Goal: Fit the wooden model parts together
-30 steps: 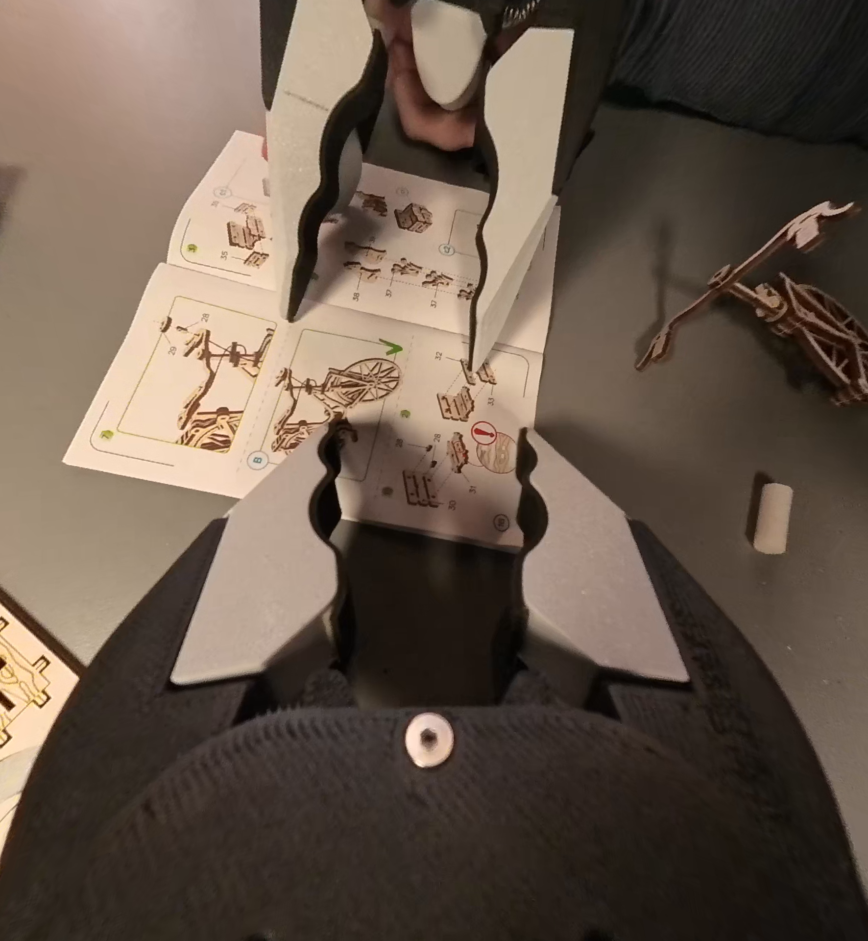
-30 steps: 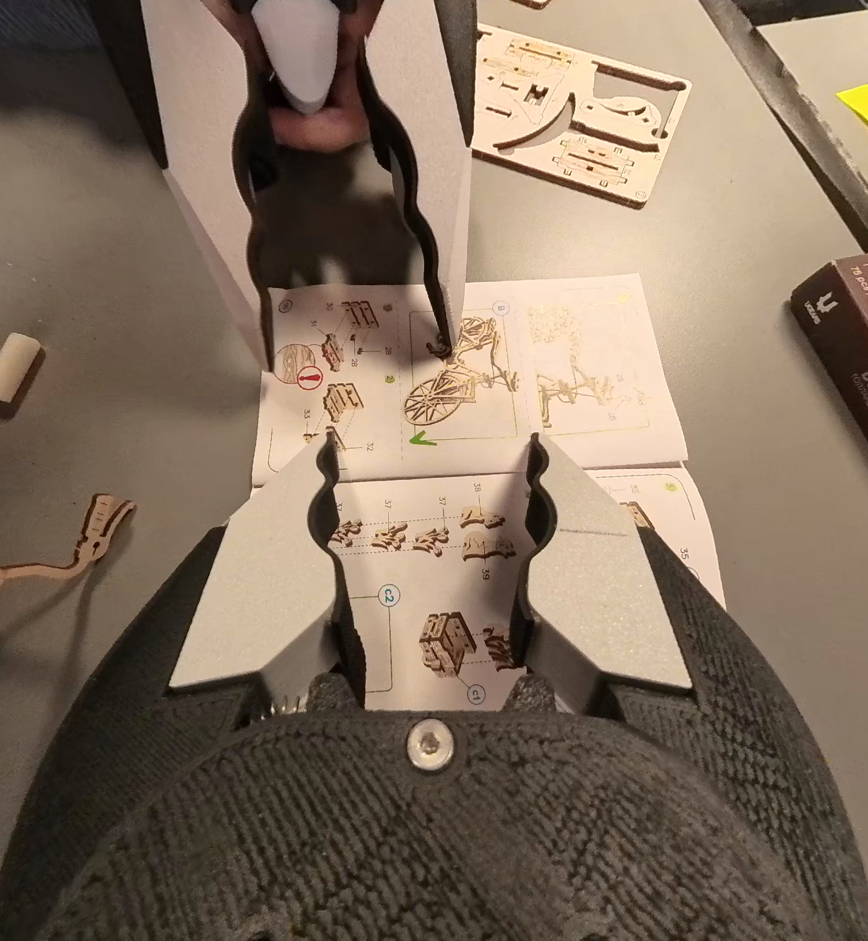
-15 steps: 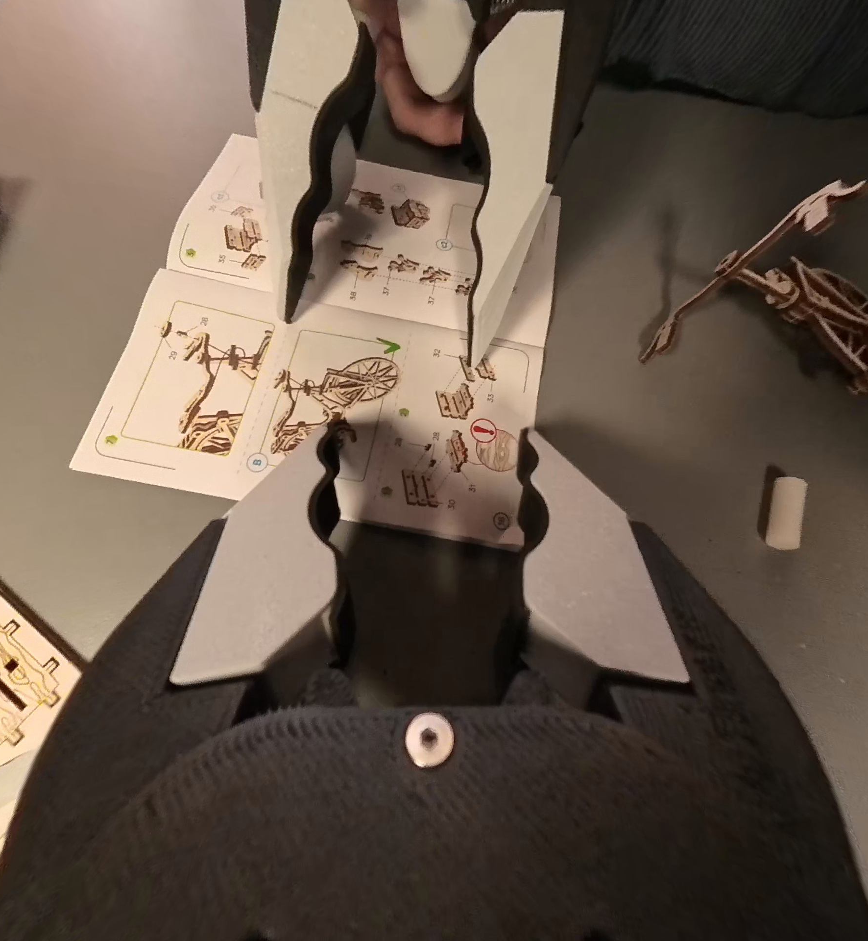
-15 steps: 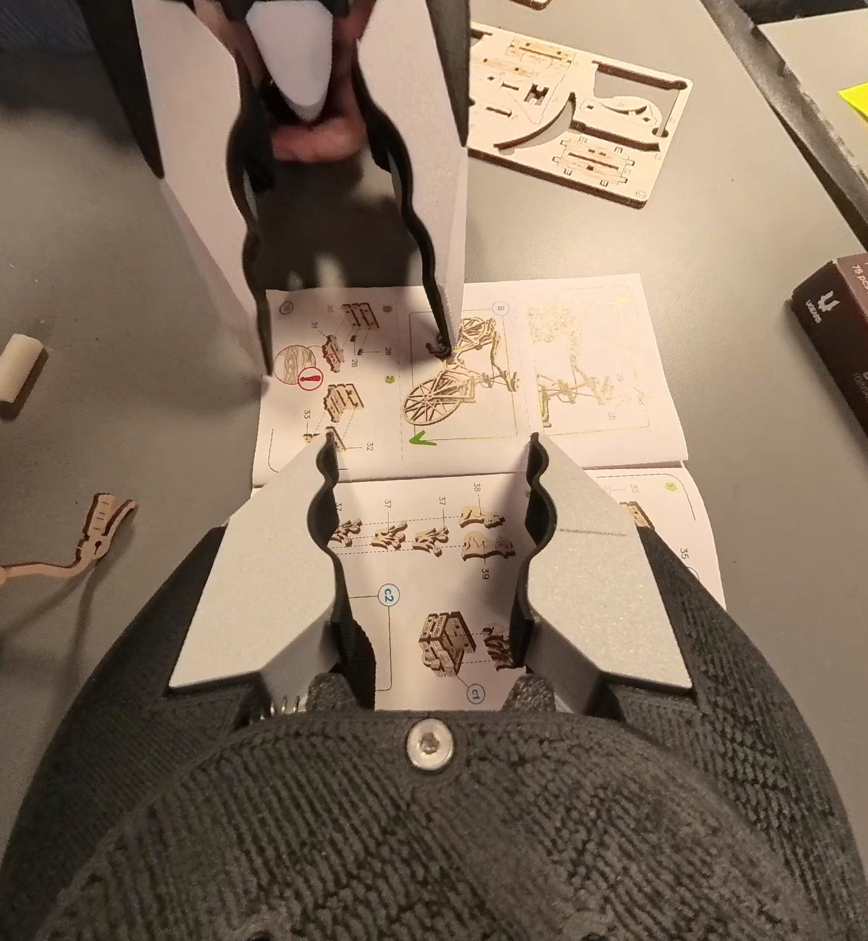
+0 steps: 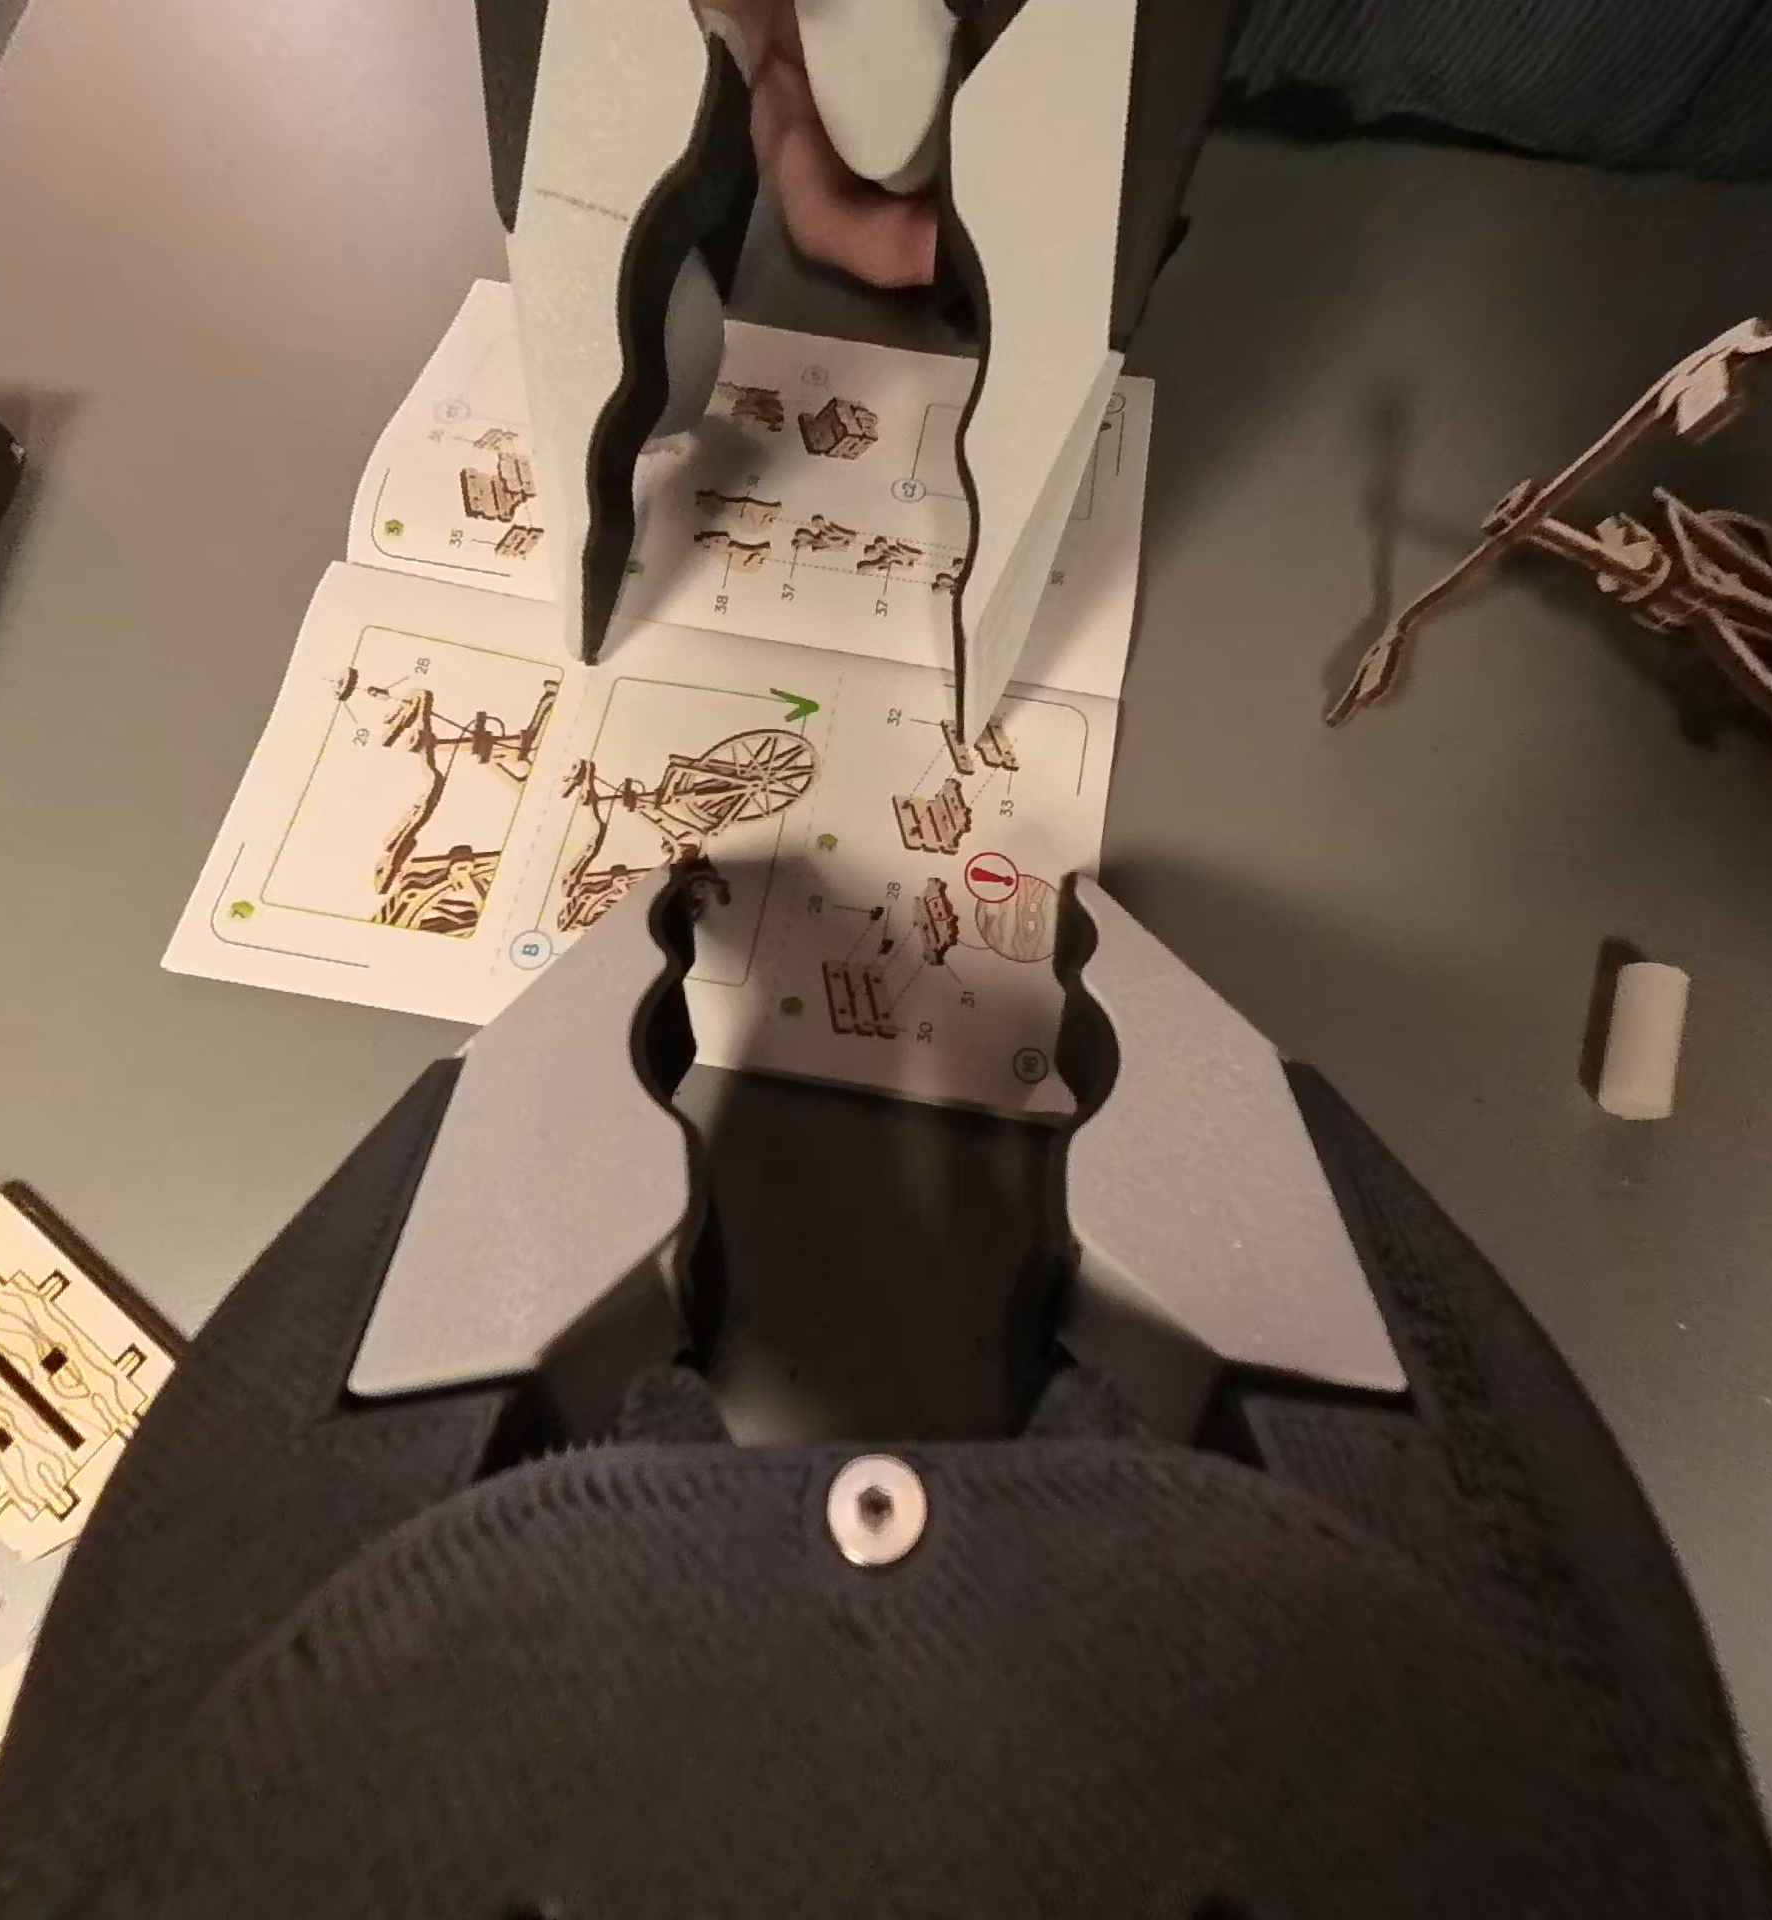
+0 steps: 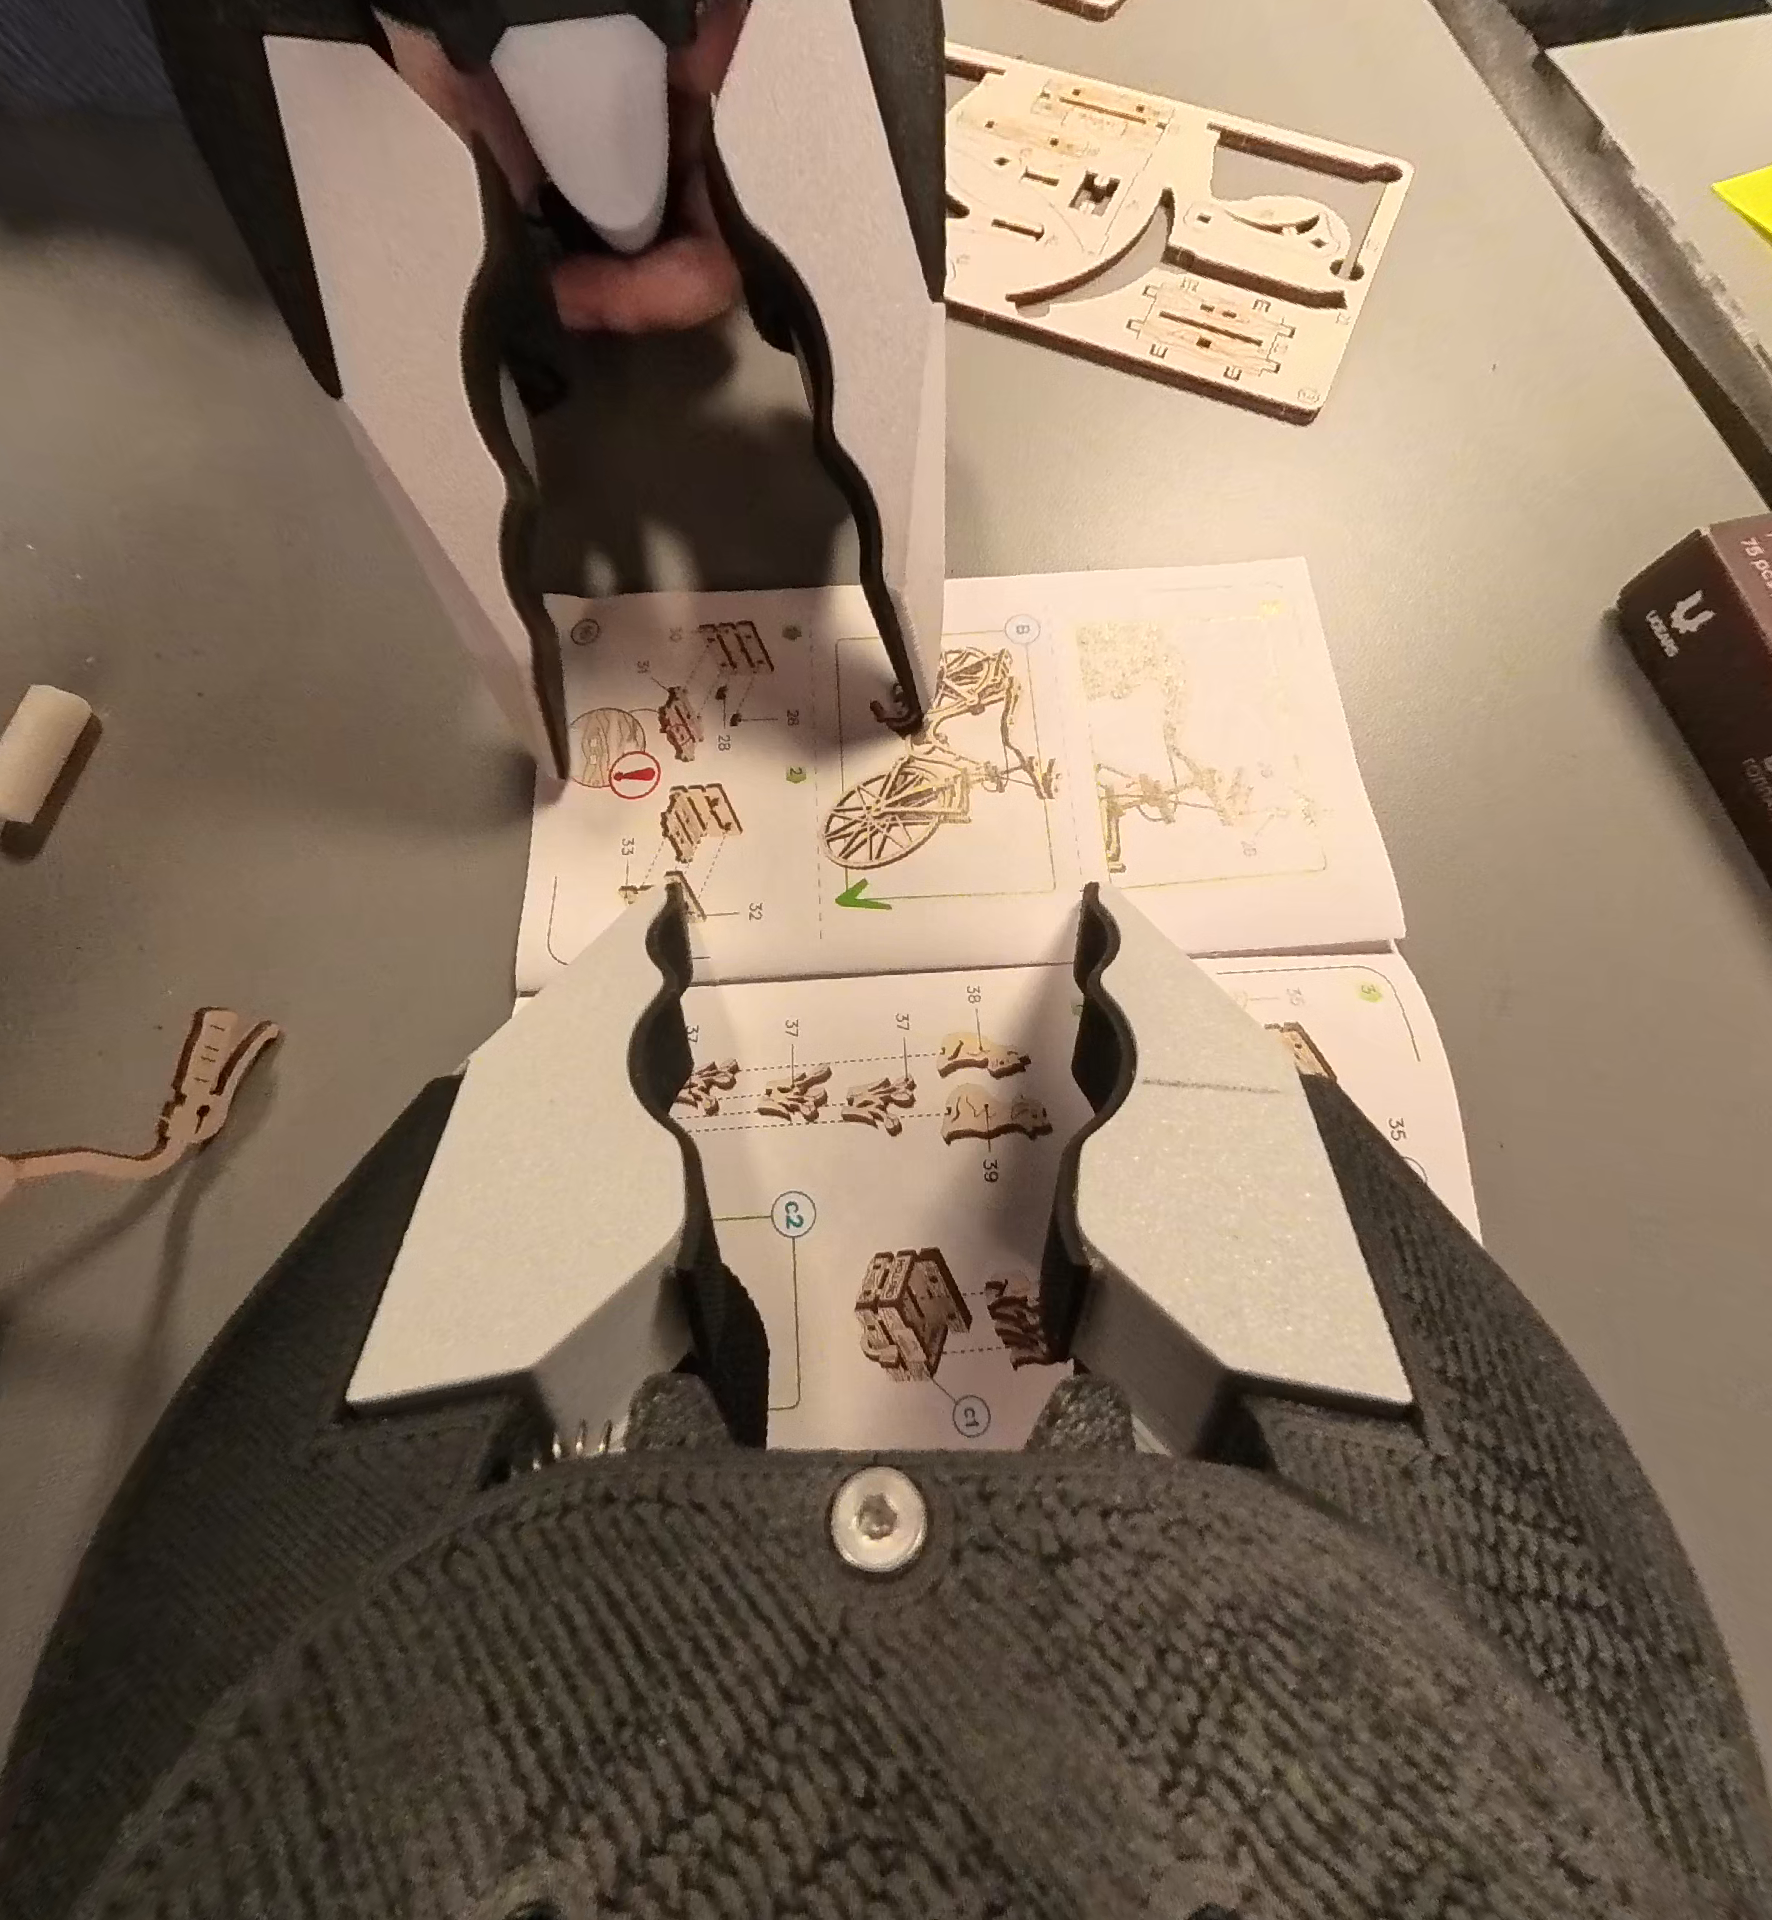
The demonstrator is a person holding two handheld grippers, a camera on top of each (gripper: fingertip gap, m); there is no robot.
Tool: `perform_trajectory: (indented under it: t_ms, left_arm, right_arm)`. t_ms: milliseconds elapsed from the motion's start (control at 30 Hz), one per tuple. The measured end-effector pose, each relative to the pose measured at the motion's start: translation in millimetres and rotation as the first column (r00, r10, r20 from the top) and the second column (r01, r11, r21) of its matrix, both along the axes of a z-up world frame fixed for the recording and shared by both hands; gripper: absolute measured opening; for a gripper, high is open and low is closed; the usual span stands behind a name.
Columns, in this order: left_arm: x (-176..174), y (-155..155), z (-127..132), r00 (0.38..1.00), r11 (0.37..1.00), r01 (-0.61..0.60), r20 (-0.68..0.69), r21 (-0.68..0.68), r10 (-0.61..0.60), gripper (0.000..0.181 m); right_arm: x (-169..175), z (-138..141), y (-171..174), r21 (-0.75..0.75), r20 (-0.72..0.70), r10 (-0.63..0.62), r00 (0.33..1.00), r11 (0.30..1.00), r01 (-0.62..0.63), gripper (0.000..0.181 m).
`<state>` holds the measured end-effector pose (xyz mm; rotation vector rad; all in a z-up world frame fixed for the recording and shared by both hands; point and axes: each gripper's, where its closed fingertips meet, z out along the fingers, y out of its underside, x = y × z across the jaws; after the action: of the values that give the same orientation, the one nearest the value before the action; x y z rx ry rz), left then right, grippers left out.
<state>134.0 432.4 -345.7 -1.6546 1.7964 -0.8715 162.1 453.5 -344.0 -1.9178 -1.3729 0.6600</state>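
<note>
Left wrist view shows our left gripper (image 5: 866, 914) and right gripper (image 5: 773, 665) both spread empty over the instruction sheet (image 5: 425, 831), half-built wooden model (image 5: 1692, 582) waiting upper right, assembly largely unfinished.

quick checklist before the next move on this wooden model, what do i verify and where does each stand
1. Left gripper empty, fingers apart: ok.
2. Right gripper empty, fingers apart: ok.
3. Instruction booklet open flat between the two grippers, diagrams showing: ok.
4. Part-built wooden model in view, lying on the table off to the side, ungripped: ok.
5. Next part to fit picked out: not ok; the flat wooden piece lies loose and the sheet of uncut parts still holds pieces.
6. What the small white cylinder is for: cannot tell.
</note>
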Motion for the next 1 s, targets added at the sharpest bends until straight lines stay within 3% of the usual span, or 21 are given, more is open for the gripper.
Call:
perform_trajectory:
  t_ms: [1000]
  left_arm:
    - [0.1, 0.2, 0.5, 1.0, 1.0, -0.004, 0.002, -0.009, 0.004, 0.069]
  right_arm:
    - [0.3, 0.3, 0.5, -0.004, -0.003, -0.004, 1.0, 1.0, 0.004, 0.072]
